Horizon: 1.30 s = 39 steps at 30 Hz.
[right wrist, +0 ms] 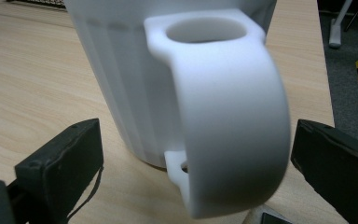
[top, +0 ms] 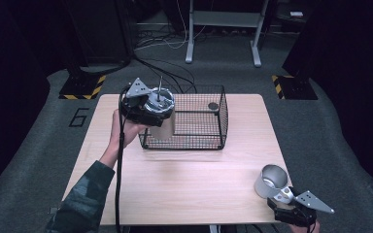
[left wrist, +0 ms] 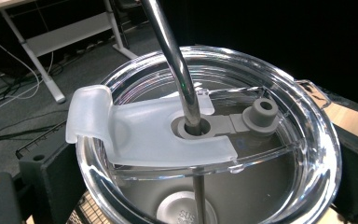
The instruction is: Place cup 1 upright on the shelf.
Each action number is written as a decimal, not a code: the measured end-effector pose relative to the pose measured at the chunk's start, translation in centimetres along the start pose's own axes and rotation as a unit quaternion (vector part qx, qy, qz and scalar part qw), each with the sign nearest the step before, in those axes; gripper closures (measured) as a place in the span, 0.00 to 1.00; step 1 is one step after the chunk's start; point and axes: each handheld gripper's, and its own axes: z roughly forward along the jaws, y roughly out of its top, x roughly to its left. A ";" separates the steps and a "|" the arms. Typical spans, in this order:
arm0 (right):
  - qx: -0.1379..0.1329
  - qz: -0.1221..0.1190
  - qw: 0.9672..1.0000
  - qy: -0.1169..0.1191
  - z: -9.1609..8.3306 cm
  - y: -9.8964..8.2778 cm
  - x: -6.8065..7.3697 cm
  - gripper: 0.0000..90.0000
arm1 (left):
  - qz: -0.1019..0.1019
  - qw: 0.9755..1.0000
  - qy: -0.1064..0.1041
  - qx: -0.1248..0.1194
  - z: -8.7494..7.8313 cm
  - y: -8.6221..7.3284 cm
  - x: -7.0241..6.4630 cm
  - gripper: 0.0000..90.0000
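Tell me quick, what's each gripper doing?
Left gripper: shut on the lidded tumbler.
Right gripper: open, jaws either side of the mug handle.

We look straight down onto a clear lid [left wrist: 214, 140] seated on a tumbler, a metal straw [left wrist: 177, 70] passing through its frosted slider [left wrist: 135, 135]. Our black jaws flank the tumbler's rim on both sides.

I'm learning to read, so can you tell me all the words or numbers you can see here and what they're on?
"6": painted in black on the grey floor, left of the table.
"SUS": raised letters on the inside bottom of the tumbler; what follows is cut off.
The mug has no writing that I can see.
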 end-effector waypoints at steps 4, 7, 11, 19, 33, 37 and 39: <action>-0.002 0.003 1.000 0.002 0.0 0.0 0.0 0.02 | 0.006 1.000 0.005 0.002 0.3 0.4 0.2 0.04; -0.006 0.002 1.000 0.002 0.0 -0.1 0.0 0.02 | 0.003 1.000 0.008 0.001 0.7 0.6 0.4 0.04; -0.010 0.003 1.000 -0.001 0.0 -0.1 0.0 0.02 | 0.005 1.000 0.012 0.003 1.1 1.0 0.7 0.04; -0.008 0.002 1.000 -0.003 -0.1 -0.1 0.0 0.02 | -0.002 1.000 0.022 0.001 2.1 1.5 1.4 0.04; -0.013 0.002 1.000 -0.004 -0.1 -0.1 0.0 0.03 | -0.036 0.998 0.043 0.009 4.8 0.9 2.6 0.04; -0.013 0.003 1.000 -0.005 -0.1 -0.1 0.0 0.03 | -0.051 0.998 0.046 0.012 5.8 0.3 3.1 0.04; -0.013 0.005 1.000 -0.005 -0.1 -0.1 0.0 0.03 | -0.061 0.997 0.046 0.013 6.3 0.0 3.4 0.04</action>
